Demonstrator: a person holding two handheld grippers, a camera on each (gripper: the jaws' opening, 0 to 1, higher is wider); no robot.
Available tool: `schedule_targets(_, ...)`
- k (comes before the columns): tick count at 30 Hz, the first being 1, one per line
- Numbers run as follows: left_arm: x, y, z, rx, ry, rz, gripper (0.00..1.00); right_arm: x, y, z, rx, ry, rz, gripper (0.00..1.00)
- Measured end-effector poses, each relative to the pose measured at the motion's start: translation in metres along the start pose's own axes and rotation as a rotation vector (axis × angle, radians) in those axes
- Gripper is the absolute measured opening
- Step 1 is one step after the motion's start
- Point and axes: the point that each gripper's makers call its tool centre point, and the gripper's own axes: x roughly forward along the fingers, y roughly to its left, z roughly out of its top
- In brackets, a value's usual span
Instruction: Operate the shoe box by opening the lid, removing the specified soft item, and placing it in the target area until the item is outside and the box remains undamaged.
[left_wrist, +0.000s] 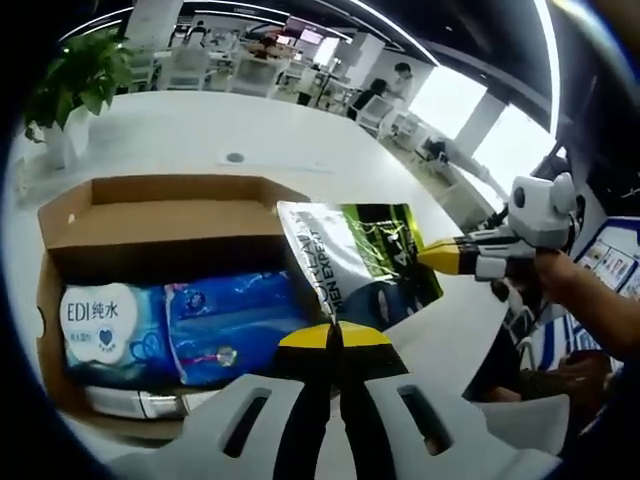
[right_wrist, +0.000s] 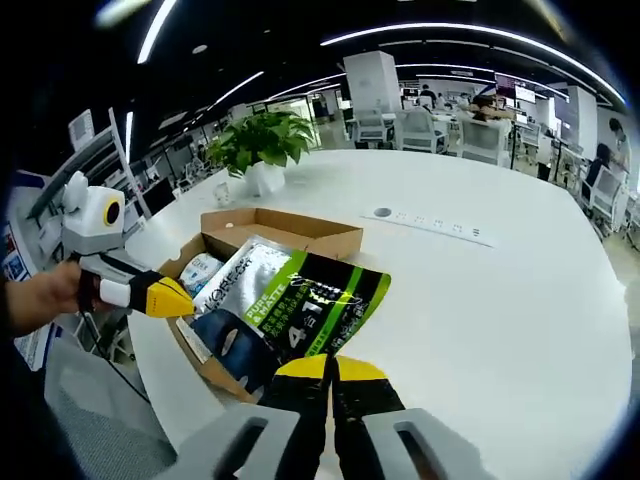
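An open cardboard shoe box (left_wrist: 66, 215) (right_wrist: 300, 225) rests on the white table, flaps folded out. A soft green, silver and black packet (left_wrist: 350, 255) (right_wrist: 300, 300) hangs tilted over the box's near end. My left gripper (left_wrist: 335, 332) is shut with its yellow tips on the packet's dark lower corner. It enters the right gripper view from the left (right_wrist: 185, 299), touching the packet's silver edge. My right gripper (right_wrist: 331, 366) is shut on the packet's opposite edge, and it appears in the left gripper view (left_wrist: 428, 256). Two blue wipe packs (left_wrist: 105, 325) lie inside the box.
A potted plant (left_wrist: 78, 75) (right_wrist: 262, 142) stands beyond the box. A round socket plate (left_wrist: 235, 157) (right_wrist: 382, 212) is set in the white table (right_wrist: 480, 300). Office chairs and people fill the background. A person's hands (left_wrist: 585, 295) (right_wrist: 45, 290) hold the grippers.
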Motion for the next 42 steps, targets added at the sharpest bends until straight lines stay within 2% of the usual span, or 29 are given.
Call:
schedule_targets(13, 0.021, -0.016, 0.0, -0.005, 0.03, -0.025, 0.0, -0.003, -0.027, -0.009, 0.014, 0.021, -0.028, 0.0)
schedule_targets(42, 0.068, -0.031, -0.014, 0.031, 0.131, -0.03, 0.0, 0.006, -0.069, -0.036, 0.042, 0.084, -0.059, 0.0)
